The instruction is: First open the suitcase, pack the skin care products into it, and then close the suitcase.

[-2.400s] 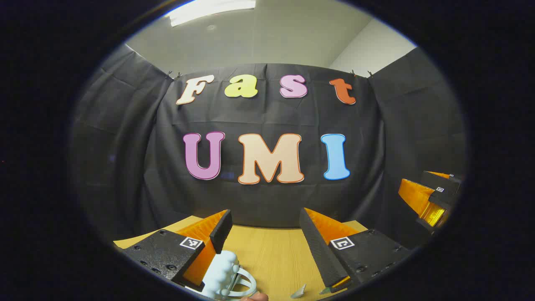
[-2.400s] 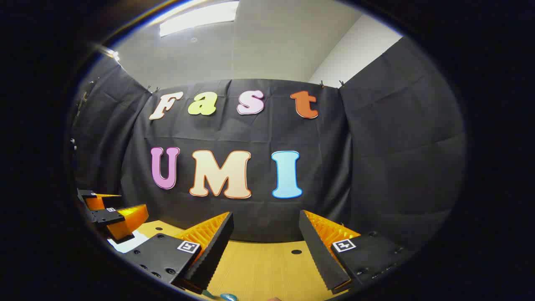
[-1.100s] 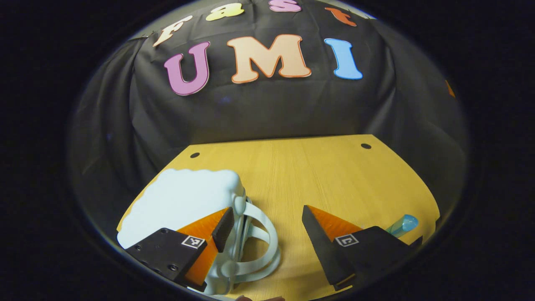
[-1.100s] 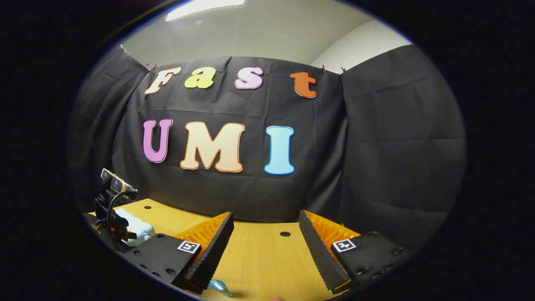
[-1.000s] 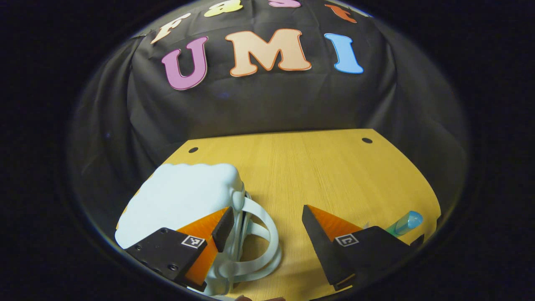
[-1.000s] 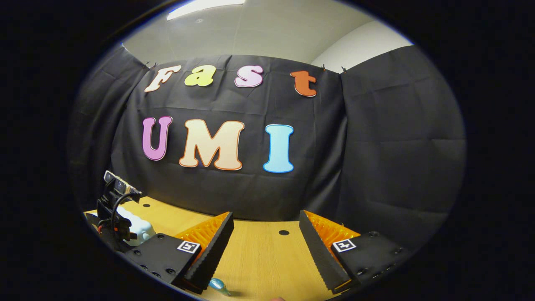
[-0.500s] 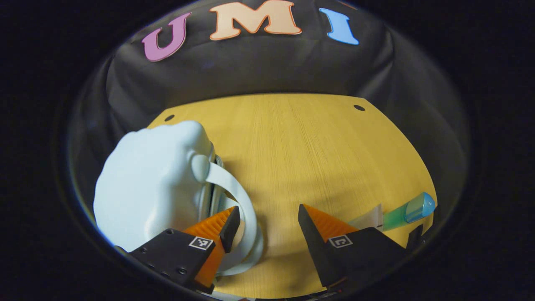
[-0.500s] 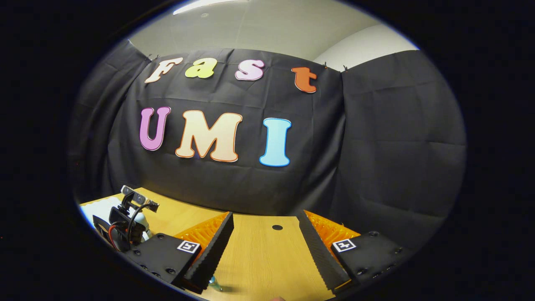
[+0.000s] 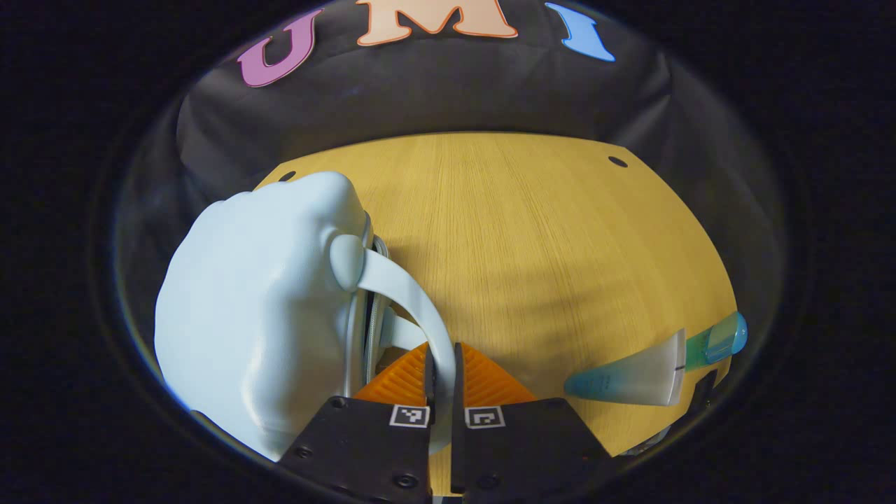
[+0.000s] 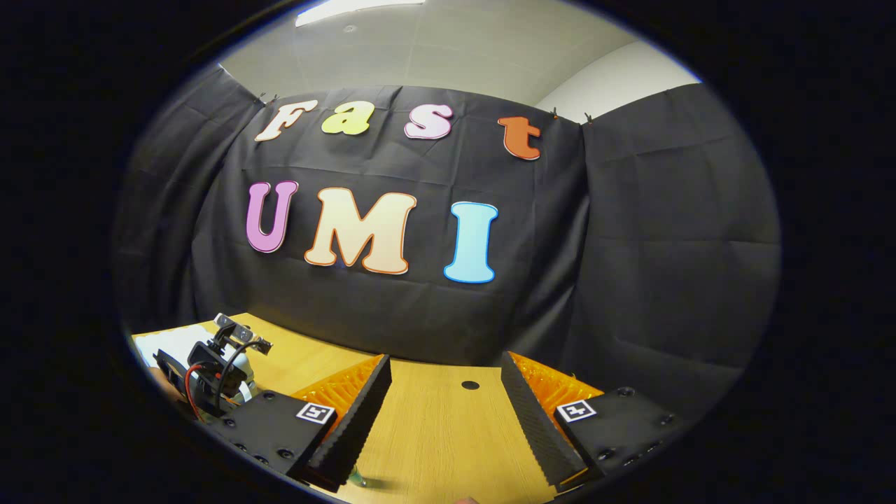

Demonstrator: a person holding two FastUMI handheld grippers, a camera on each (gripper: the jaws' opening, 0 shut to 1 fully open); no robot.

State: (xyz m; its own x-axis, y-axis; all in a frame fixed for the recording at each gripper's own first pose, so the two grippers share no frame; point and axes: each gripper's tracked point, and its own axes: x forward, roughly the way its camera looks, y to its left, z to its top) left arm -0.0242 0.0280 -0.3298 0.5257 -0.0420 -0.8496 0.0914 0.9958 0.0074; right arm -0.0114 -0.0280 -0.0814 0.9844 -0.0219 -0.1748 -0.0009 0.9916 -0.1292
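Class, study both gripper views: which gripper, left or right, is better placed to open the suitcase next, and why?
Left. The left gripper is shut on the handle of the pale blue suitcase, which looks closed. The right gripper hangs open above the table, apart from it.

Bare table lies between suitcase and tube.
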